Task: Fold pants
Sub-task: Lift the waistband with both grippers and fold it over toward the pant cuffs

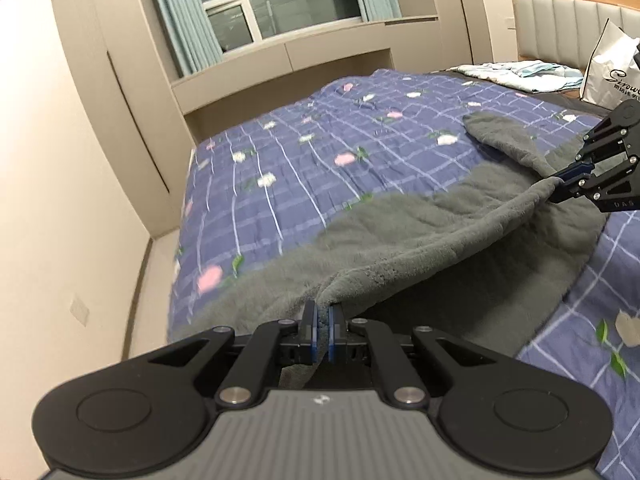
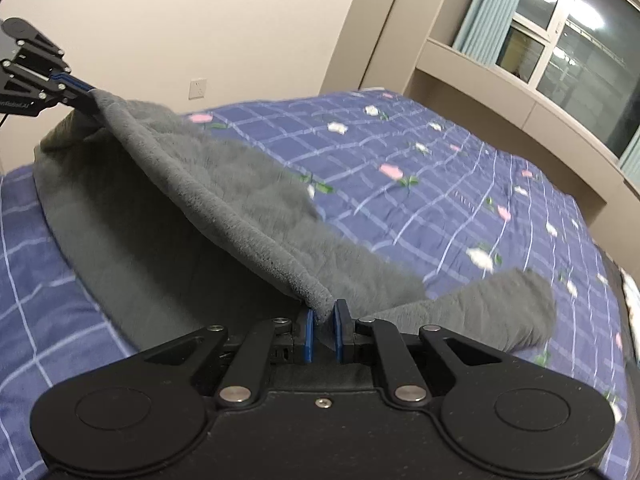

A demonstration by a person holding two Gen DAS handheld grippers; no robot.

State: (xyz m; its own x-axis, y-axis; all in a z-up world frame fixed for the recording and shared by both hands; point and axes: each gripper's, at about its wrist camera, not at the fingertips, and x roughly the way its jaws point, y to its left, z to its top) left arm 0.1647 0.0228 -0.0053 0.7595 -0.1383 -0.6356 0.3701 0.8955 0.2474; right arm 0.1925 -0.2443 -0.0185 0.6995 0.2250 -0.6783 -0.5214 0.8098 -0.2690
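Grey fleece pants (image 1: 420, 236) lie on a blue checked floral bedspread (image 1: 304, 168). My left gripper (image 1: 323, 314) is shut on one edge of the pants, and my right gripper (image 1: 554, 192) is shut on the same edge further right. Between them the top layer is lifted off the lower layer like a flap. In the right wrist view my right gripper (image 2: 324, 310) pinches the pants (image 2: 224, 200) and my left gripper (image 2: 90, 98) holds them at the far left. One grey leg end (image 2: 500, 304) lies flat to the right on the bedspread (image 2: 460, 184).
A white shopping bag (image 1: 612, 68) and light folded clothes (image 1: 516, 72) sit by the padded headboard (image 1: 568, 20). Beige cabinets and a curtained window (image 1: 276, 4) stand past the bed's far side. A narrow floor strip (image 1: 156, 288) runs along the left wall.
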